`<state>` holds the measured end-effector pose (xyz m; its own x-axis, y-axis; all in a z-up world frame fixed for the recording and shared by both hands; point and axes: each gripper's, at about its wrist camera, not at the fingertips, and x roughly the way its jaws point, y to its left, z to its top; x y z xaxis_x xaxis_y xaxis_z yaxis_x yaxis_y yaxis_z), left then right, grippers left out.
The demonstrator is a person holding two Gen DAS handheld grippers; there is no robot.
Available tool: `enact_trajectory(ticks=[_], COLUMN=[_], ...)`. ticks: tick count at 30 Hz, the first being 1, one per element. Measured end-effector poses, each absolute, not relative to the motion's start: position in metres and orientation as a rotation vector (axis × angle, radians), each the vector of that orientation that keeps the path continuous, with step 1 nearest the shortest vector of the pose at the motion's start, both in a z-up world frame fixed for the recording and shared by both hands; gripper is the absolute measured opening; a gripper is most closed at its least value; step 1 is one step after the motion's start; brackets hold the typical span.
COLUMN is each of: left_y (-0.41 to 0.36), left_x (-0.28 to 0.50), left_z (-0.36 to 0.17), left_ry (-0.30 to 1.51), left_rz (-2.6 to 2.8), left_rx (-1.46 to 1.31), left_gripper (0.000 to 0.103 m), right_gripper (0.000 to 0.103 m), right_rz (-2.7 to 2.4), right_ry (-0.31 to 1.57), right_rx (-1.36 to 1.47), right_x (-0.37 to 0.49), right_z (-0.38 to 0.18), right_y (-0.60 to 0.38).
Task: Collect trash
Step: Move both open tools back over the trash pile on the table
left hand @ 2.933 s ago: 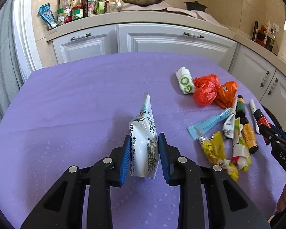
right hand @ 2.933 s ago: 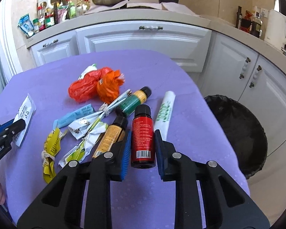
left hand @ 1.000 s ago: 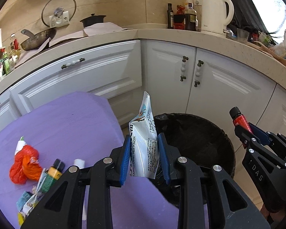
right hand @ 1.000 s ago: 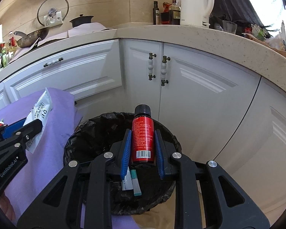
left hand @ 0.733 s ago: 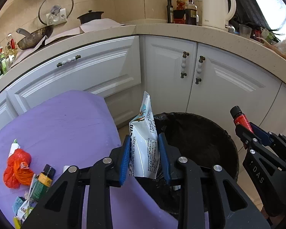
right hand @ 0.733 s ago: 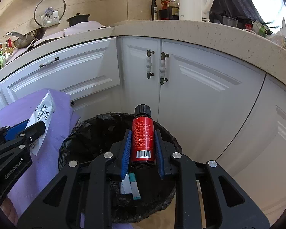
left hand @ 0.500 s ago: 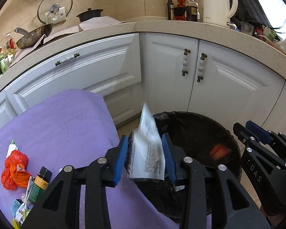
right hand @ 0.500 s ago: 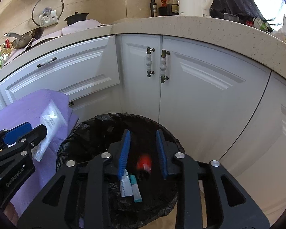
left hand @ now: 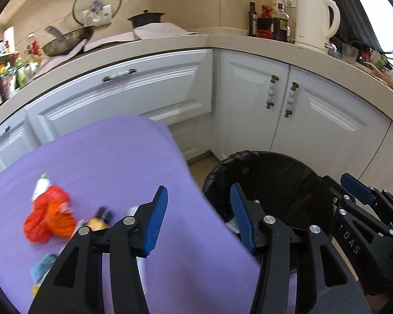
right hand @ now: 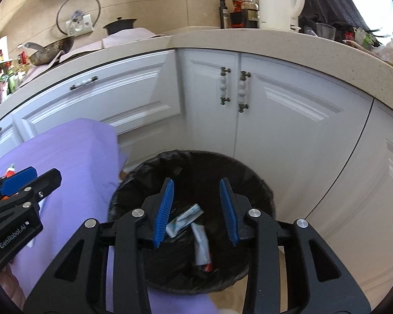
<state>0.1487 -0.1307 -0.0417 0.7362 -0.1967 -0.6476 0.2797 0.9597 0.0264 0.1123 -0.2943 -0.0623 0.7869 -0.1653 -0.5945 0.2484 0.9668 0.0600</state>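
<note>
Both grippers (left hand: pixel 199 217) (right hand: pixel 196 209) released — trash dropped inside bin (right hand: pixel 259 185).

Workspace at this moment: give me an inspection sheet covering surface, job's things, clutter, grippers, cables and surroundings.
Surface: purple tablecloth on the table, its edge beside the bin.
Job's things: black-lined trash bin on the floor holds a blue-white wrapper and a white tube; an orange-red bag, a blurred bottle and other wrappers lie on the cloth.
Clutter: nothing seen beyond the trash itself.
Grippers: left gripper open and empty, over the table edge; right gripper open and empty, over the bin.
Cables: nothing seen.
Surroundings: white cabinets, countertop with white kettle, pan and bottles.
</note>
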Motion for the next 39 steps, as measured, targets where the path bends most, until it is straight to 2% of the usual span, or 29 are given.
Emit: enact_trajectory(ticks=[27, 37, 39], left_y=[0.059, 0.079, 0.076], left_x=[0.057, 0.048, 0.048], left_z=[-0.05, -0.06, -0.062], left_ry=[0.732, 0.766, 0.767], left_rz=[0.067, 0.071, 0.06], left_rx=[0.01, -0.043, -0.036], left_gripper=[0.05, 0.05, 0.053], right_gripper=[0.036, 0.036, 0.036], right_rz=[0.021, 0.071, 0.068], right_ry=[0.647, 0.67, 0.674], right_rx=[0.052, 0.017, 0.018], right_x=[0.058, 0.054, 0.055], right_z=[-0.055, -0.061, -0.062], right_y=[-0.14, -0.112, -0.113])
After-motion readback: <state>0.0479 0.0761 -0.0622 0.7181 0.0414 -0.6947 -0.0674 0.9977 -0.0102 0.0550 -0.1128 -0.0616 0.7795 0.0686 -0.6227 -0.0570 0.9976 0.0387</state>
